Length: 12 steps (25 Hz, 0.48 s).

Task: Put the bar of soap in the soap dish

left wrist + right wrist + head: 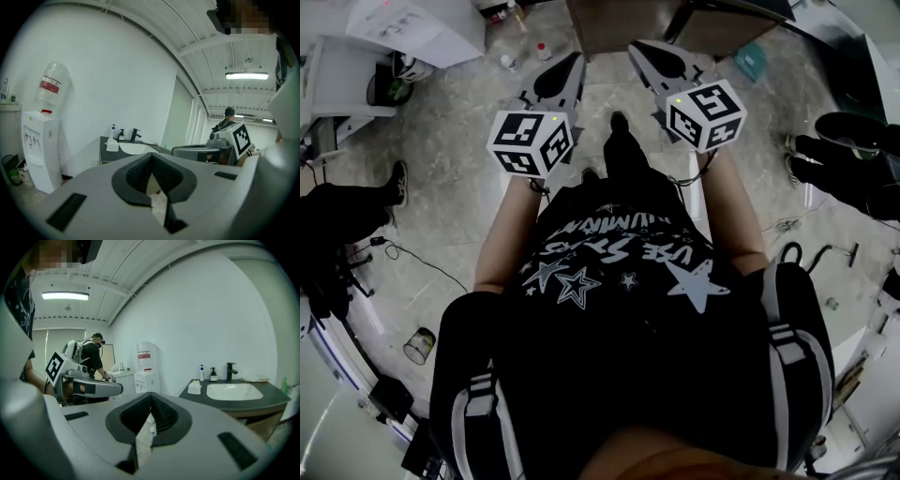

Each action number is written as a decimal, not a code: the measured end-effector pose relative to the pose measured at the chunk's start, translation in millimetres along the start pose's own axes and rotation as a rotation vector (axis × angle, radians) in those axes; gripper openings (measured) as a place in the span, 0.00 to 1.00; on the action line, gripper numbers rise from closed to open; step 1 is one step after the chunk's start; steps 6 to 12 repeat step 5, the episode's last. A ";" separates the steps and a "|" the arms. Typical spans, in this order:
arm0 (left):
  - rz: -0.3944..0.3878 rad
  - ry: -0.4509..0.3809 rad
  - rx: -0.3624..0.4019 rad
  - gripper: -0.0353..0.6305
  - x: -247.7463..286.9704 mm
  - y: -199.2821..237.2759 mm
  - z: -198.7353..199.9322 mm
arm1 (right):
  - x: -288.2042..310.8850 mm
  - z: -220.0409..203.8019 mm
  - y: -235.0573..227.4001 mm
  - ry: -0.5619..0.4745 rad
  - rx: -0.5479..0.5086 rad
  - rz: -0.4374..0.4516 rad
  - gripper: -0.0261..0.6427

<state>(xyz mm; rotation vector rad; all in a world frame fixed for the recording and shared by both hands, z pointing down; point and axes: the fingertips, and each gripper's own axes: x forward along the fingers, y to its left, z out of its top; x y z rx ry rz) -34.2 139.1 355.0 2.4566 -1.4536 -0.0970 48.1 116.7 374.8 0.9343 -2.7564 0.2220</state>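
I make out no bar of soap in any view. A small white object, perhaps the soap dish, lies on the dark sink counter left of the white basin; it also shows in the left gripper view. My left gripper and right gripper are held side by side in front of the person's body, well short of the counter. Both have their jaws together with nothing between them.
A black faucet and two pump bottles stand behind the basin. A water dispenser stands against the wall left of the counter. Another person works at a far table. Other people's shoes and cables lie on the floor.
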 end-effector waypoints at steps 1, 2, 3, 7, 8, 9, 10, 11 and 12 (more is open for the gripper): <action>-0.001 -0.005 -0.001 0.07 -4.7 -0.3 1.9 | -2.0 1.4 4.5 -0.001 -0.005 -0.004 0.05; -0.001 -0.010 -0.003 0.07 -9.2 0.0 4.0 | -3.5 2.7 9.0 -0.002 -0.008 -0.008 0.05; 0.000 -0.015 -0.005 0.07 -13.6 0.6 6.1 | -4.6 4.1 13.4 -0.003 -0.011 -0.011 0.05; 0.001 -0.024 -0.009 0.07 -22.0 2.2 10.5 | -6.4 6.9 22.0 -0.005 -0.016 -0.016 0.05; 0.001 -0.024 -0.009 0.07 -22.0 2.2 10.5 | -6.4 6.9 22.0 -0.005 -0.016 -0.016 0.05; 0.001 -0.024 -0.009 0.07 -22.0 2.2 10.5 | -6.4 6.9 22.0 -0.005 -0.016 -0.016 0.05; 0.001 -0.024 -0.009 0.07 -22.0 2.2 10.5 | -6.4 6.9 22.0 -0.005 -0.016 -0.016 0.05; 0.001 -0.024 -0.009 0.07 -22.0 2.2 10.5 | -6.4 6.9 22.0 -0.005 -0.016 -0.016 0.05; 0.001 -0.024 -0.009 0.07 -22.0 2.2 10.5 | -6.4 6.9 22.0 -0.005 -0.016 -0.016 0.05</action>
